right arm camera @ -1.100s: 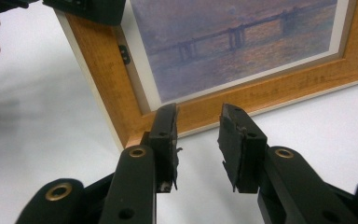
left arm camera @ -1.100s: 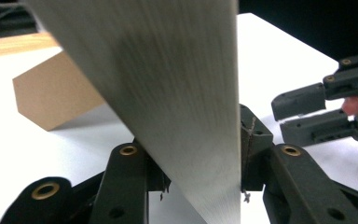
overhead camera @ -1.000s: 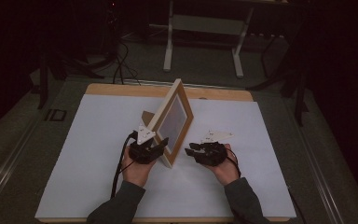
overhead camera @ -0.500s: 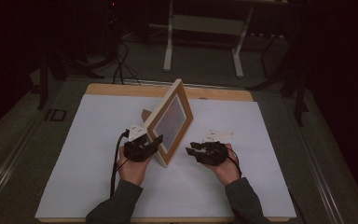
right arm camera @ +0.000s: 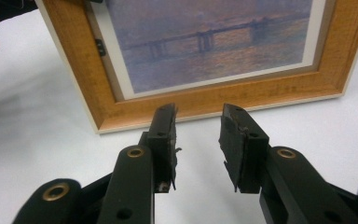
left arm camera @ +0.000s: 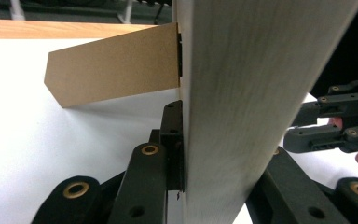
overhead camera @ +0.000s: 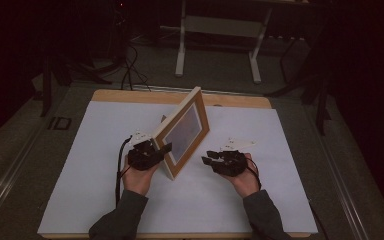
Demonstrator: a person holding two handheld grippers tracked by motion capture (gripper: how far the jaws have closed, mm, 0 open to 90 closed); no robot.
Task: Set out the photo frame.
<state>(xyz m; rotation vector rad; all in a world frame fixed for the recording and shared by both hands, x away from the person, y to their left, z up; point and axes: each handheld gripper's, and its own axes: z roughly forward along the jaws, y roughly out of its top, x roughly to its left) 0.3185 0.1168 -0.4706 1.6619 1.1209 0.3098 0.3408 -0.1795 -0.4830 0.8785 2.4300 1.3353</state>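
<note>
Dim room; metal stand legs (overhead camera: 220,47) at top centre. Wooden table (overhead camera: 130,96) under a white sheet (overhead camera: 70,170). Picture frame (overhead camera: 182,132) upright at frame centre. Left gripper (overhead camera: 155,152), jaws just closing, clamped on the frame's near edge. Right gripper (overhead camera: 211,161), lower right of centre, jaws parted, empty.

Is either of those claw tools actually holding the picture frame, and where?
Yes. The left gripper has just been closing, its fingers on the near side edge of the picture frame. The right gripper is open, holding nothing.
</note>
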